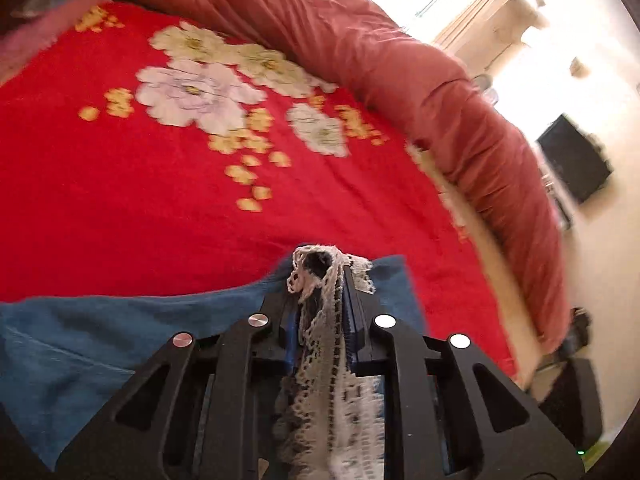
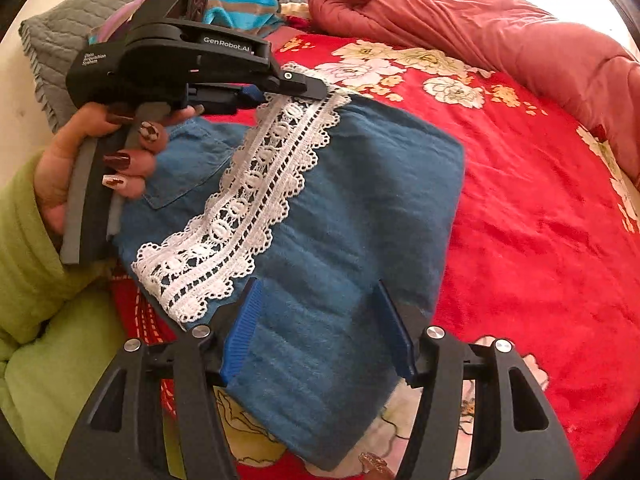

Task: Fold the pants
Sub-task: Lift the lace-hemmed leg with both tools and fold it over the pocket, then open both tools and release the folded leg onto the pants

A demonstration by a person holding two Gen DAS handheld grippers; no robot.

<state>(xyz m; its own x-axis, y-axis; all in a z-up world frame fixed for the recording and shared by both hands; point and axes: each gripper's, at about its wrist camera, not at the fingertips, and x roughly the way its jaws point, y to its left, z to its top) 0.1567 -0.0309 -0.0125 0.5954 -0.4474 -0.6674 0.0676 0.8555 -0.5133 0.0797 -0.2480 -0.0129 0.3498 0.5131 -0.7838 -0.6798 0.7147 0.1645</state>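
The blue pants [image 2: 352, 208] lie folded on the red floral bedspread [image 2: 540, 216], with a white lace hem strip [image 2: 248, 196] running across them. My left gripper [image 1: 324, 276] is shut on the far end of the lace hem [image 1: 320, 344] and lifts it; it also shows in the right wrist view [image 2: 316, 88], held by a hand. The blue cloth [image 1: 80, 344] spreads to the left below it. My right gripper [image 2: 320, 320] is open and empty, its blue pads [image 2: 244, 328] just above the near part of the pants.
A rolled pink-red quilt [image 2: 500, 36] lies along the far side of the bed [image 1: 400, 60]. A grey pillow [image 2: 60, 32] and striped cloth [image 2: 240, 4] sit at the bed's head. A green sleeve [image 2: 36, 280] is at the left. A dark screen [image 1: 576, 160] stands beyond the bed edge.
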